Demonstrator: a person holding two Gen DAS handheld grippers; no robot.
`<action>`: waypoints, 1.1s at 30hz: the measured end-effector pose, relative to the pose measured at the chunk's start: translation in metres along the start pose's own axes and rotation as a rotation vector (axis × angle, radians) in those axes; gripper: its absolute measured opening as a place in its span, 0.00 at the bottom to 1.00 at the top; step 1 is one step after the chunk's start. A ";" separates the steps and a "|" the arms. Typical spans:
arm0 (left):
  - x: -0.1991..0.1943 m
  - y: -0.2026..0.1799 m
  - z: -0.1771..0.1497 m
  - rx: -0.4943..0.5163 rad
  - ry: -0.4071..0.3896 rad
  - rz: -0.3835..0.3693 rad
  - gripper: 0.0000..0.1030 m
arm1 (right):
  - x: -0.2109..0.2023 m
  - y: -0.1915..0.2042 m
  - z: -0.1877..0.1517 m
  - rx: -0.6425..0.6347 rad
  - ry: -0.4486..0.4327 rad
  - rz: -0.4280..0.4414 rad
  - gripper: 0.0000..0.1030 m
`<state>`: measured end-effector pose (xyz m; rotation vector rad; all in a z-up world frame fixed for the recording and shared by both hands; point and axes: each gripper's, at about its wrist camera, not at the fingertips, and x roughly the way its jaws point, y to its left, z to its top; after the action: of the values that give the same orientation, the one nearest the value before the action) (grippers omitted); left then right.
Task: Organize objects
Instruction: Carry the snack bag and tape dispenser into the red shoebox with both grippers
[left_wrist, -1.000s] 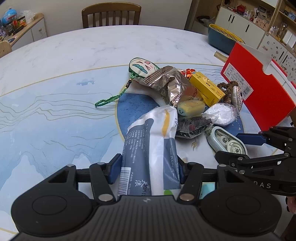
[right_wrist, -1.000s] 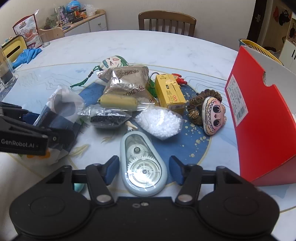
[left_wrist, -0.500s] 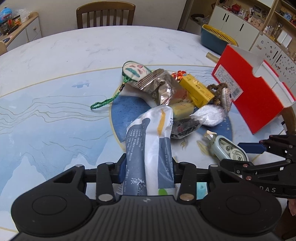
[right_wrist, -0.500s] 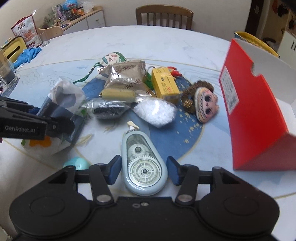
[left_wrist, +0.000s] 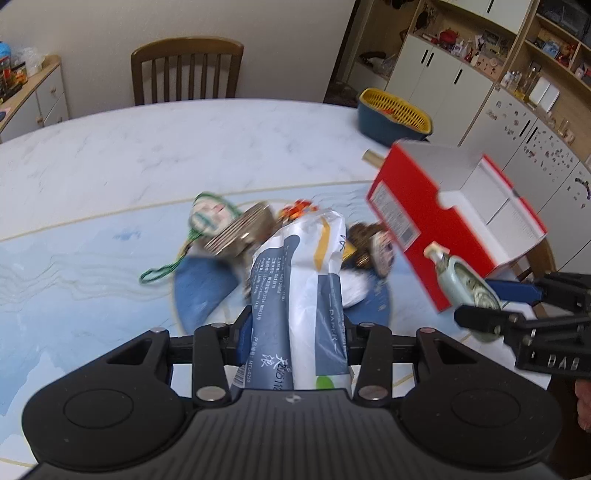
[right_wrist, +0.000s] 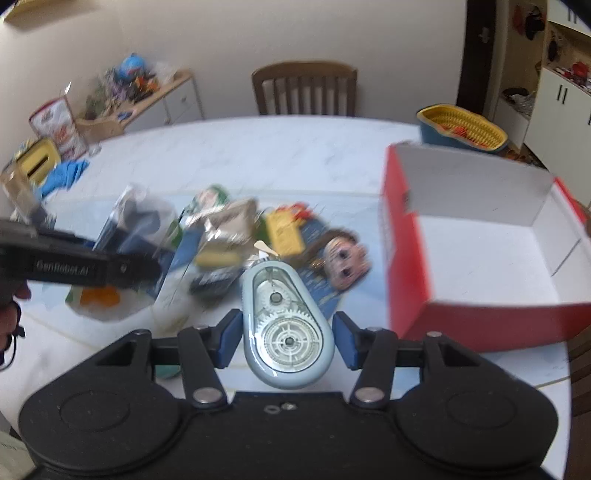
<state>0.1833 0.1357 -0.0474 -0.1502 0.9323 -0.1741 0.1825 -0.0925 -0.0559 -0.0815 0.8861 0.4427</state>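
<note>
While both views are smeared by motion blur, the main holds can be read. The left gripper (left_wrist: 293, 332) has its jaws clamped on a blue-and-white paper packet (left_wrist: 299, 291), which stands up between the blue pads and leans toward 12 o'clock, raised off the worktop (left_wrist: 110, 155). The right gripper (right_wrist: 287, 330) carries a pale blue correction-tape dispenser (right_wrist: 286, 325) with its nozzle pointing to 12 o'clock; the blue pads stand at its two sides, the left one touching, the right one seemingly a little apart, so I cannot tell for sure how firmly it is pinched. In the left wrist view that same dispenser (left_wrist: 467, 284) hangs in the right gripper (left_wrist: 517, 302) at 3 o'clock, in front of the red cardboard box (left_wrist: 417, 221).

From the right wrist view the red cardboard box (right_wrist: 406, 266) sits at 2 o'clock with its white inside open to the camera. Beyond the dispenser the remaining clutter lies on the worktop's blue disc: a yellow carton (right_wrist: 282, 232), a doll-face plush (right_wrist: 343, 256) just beside the box, a crumpled foil bag (right_wrist: 225, 218) at 11 o'clock, and a green-corded pouch (left_wrist: 207, 218). Farther off at 1 o'clock rests a yellow-and-blue basket (right_wrist: 461, 127), and a wooden chair (right_wrist: 304, 88) stands at 12 o'clock behind the worktop.
</note>
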 end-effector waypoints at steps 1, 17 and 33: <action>-0.001 -0.007 0.004 0.005 -0.007 0.001 0.40 | -0.005 -0.008 0.004 0.002 -0.014 -0.002 0.50; 0.047 -0.162 0.076 0.042 -0.018 -0.010 0.40 | -0.023 -0.171 0.035 0.035 -0.069 -0.069 0.51; 0.180 -0.244 0.128 0.038 0.171 0.074 0.40 | 0.035 -0.270 0.030 0.078 0.050 -0.108 0.51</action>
<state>0.3708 -0.1335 -0.0638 -0.0666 1.1021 -0.1378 0.3336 -0.3181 -0.0940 -0.0690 0.9426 0.3057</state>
